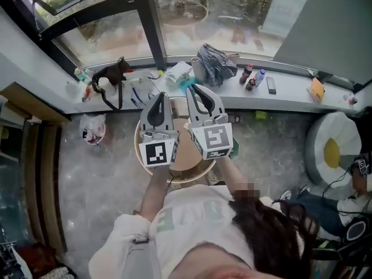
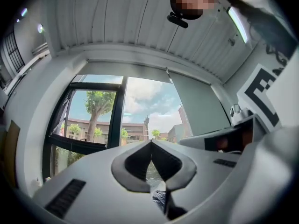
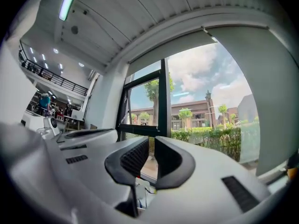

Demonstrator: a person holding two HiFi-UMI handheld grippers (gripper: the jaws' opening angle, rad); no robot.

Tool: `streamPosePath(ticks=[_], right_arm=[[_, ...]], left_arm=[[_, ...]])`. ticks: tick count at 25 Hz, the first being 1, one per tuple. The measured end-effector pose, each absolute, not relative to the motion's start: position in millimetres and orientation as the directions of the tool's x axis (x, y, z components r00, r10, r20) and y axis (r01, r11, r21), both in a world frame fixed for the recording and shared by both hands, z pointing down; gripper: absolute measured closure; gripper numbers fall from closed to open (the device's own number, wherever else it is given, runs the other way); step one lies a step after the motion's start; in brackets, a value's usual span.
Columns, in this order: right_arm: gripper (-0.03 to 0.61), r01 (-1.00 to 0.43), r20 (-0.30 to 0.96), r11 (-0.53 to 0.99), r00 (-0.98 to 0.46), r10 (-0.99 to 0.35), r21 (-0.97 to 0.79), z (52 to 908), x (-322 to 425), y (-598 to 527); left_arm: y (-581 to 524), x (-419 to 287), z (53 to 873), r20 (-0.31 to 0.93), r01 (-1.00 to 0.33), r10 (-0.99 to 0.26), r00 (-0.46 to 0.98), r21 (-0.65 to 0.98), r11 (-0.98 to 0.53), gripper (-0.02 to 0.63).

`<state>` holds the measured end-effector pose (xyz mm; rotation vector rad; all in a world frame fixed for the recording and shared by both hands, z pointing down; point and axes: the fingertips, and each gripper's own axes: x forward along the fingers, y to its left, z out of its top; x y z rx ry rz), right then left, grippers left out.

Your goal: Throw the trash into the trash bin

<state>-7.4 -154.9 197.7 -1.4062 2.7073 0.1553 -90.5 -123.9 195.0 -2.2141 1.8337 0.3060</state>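
Observation:
Both grippers are held up high, close under the head camera, and point at the big window. My left gripper has its tips together and nothing in it. My right gripper stands beside it, its pads closed to a thin slit with nothing between them. Straight below them stands a round, pale-rimmed thing with a brown middle. It is mostly hidden by the marker cubes, so I cannot tell whether it is a table or a bin. No piece of trash is in either gripper.
A long windowsill carries a checked cloth, small bottles, a black toy animal and small clutter. A white plastic bag lies on the floor at left. A white beanbag and a seated person are at right.

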Motion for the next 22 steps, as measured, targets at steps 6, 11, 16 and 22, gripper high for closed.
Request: streamPosePath(ticks=[6,11,16,22], right_arm=[[0.532,-0.779,-0.112,0.625,-0.626,-0.772,0.048,200,-41,-145],[0.532,-0.771,-0.095,0.636,-0.634,-0.767,0.015,208,-47,-145],[0.532,-0.783,-0.14,0.621,-0.612,-0.778,-0.03,204,-34,-148],[0.532,-0.808,-0.196,0.581,-0.556,-0.807,-0.099,187,-7,-157]], left_arm=[[-114,-119,190,-0.315,-0.988,-0.939,0.139,-0.102,-0.113,0.602],[-108,-132,183,-0.35,-0.994,-0.93,0.112,-0.055,-0.099,0.601],[-110,-129,178,-0.338,-0.99,-0.932,0.129,-0.096,-0.102,0.601],[-103,-126,163,-0.343,-0.986,-0.928,0.148,-0.127,-0.111,0.601]])
